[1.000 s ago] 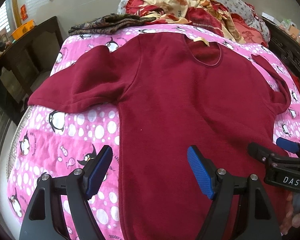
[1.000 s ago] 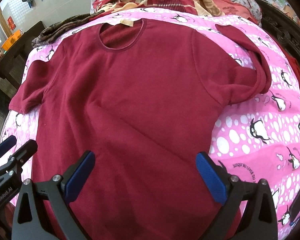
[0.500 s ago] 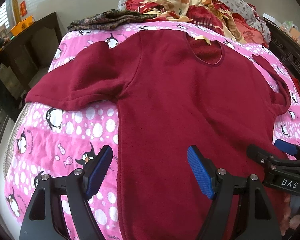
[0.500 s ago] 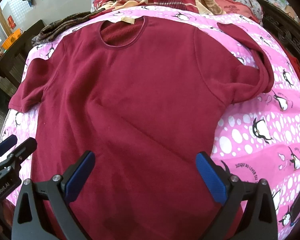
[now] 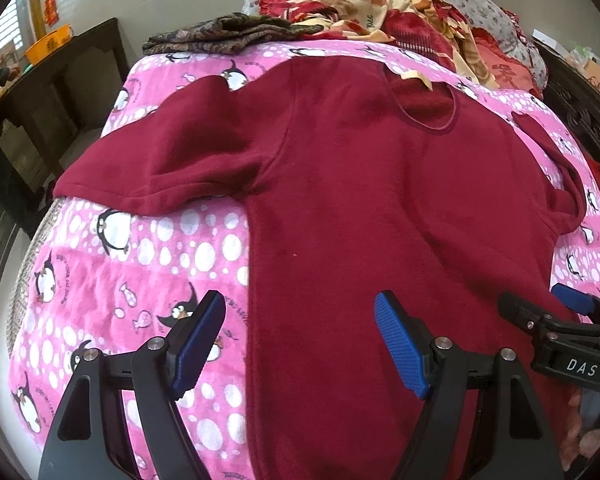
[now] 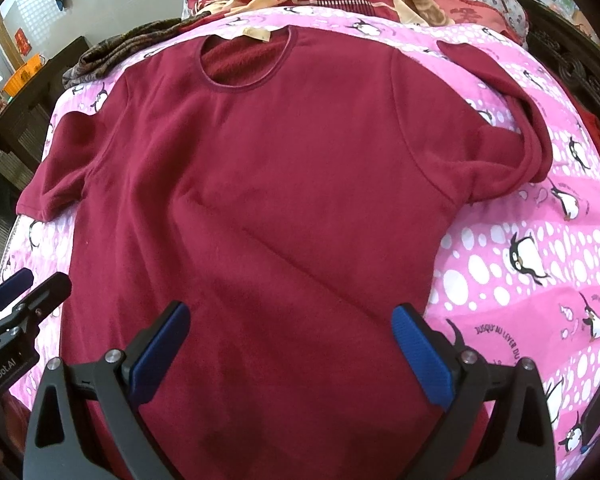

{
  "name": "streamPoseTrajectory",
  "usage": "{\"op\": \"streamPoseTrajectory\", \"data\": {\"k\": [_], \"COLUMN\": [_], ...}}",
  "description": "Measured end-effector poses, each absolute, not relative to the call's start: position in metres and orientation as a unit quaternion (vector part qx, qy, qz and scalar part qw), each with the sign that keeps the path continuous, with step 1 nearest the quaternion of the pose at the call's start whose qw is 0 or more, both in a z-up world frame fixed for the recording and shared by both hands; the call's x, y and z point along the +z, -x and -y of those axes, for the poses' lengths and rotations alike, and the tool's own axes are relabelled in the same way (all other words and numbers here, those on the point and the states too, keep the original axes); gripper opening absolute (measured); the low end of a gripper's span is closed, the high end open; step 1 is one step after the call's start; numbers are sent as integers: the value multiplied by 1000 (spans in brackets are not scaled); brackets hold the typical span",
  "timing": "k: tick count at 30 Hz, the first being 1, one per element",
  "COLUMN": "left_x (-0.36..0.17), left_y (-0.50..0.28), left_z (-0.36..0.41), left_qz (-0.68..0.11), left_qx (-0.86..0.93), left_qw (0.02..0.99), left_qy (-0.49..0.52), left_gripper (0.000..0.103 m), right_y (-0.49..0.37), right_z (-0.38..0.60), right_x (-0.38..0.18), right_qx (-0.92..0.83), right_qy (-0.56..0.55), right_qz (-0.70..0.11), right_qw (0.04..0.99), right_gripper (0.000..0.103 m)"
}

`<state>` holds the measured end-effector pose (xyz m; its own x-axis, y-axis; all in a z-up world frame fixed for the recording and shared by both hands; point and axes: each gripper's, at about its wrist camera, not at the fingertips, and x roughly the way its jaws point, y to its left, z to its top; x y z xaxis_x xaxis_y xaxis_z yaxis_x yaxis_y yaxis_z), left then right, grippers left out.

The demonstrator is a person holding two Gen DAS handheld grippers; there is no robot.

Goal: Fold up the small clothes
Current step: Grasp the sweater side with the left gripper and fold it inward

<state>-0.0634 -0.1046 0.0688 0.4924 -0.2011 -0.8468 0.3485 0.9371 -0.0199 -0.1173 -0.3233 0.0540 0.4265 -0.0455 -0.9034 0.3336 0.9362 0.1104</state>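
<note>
Here, a dark red long-sleeved fleece top [image 6: 284, 184] lies spread flat, front side up, on a bed covered by a pink blanket with penguins and white spots [image 6: 540, 272]. Its round neckline [image 6: 246, 62], with a pale label inside, points toward 12 o'clock in the right wrist view. One sleeve [image 5: 160, 172] stretches out toward 9 o'clock and reaches the edge of the bed in the left wrist view. The other sleeve [image 6: 512, 120], at about 2 o'clock in the right wrist view, is bent back on itself, so the cuff lies up near the shoulder.

The left claw [image 5: 300, 344] is wide open and holds nothing. Its blue pads [image 5: 198, 344] stand on both sides of the left side seam of the top: one pad is over the blanket, the other over the red cloth. I cannot tell if they touch the cloth.

The right claw [image 6: 296, 356] is also wide open and empty. Both of its fingers [image 6: 158, 354] hang over the lower body of the top, and the right one is close to the right edge of the garment. Each claw appears at the side of the other camera's view, so the two are near each other above the hem area.

Behind the top, at 12 o'clock, there is a pile of red and cream bedding [image 5: 400, 12], and a dark patterned folded cloth [image 5: 220, 32] lies at about 11 o'clock.
</note>
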Motion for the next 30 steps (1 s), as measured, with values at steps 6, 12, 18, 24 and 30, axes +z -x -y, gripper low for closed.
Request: {"op": "streamPoseTrajectory", "data": {"k": [6,12,18,24,30], "left_x": [79,70,62,24,49], "left_y": [44,-10,-78,-140,-140], "left_z": [72,18,-50,-71,-35], "left_qz": [-472,-498,-498,-535,-488], "left_qx": [-133,-76,3,53,30], "left_qw": [870,864,863,837,871], "left_qy": [-48,1,85,101,35], "left_gripper": [59,59,59,48,0], "right_y": [115,113,107,96,93], "right_z": [322,320,318,317,326], "right_x": [52,51,53,43,41], "right_qx": [-115,-109,-91,-77,-74], "right_qy": [-139,-141,-146,-148,-170], "right_qz": [-525,-532,-533,-545,-539], "right_qw": [832,828,828,822,822], "right_gripper": [103,103,103,103,103]}}
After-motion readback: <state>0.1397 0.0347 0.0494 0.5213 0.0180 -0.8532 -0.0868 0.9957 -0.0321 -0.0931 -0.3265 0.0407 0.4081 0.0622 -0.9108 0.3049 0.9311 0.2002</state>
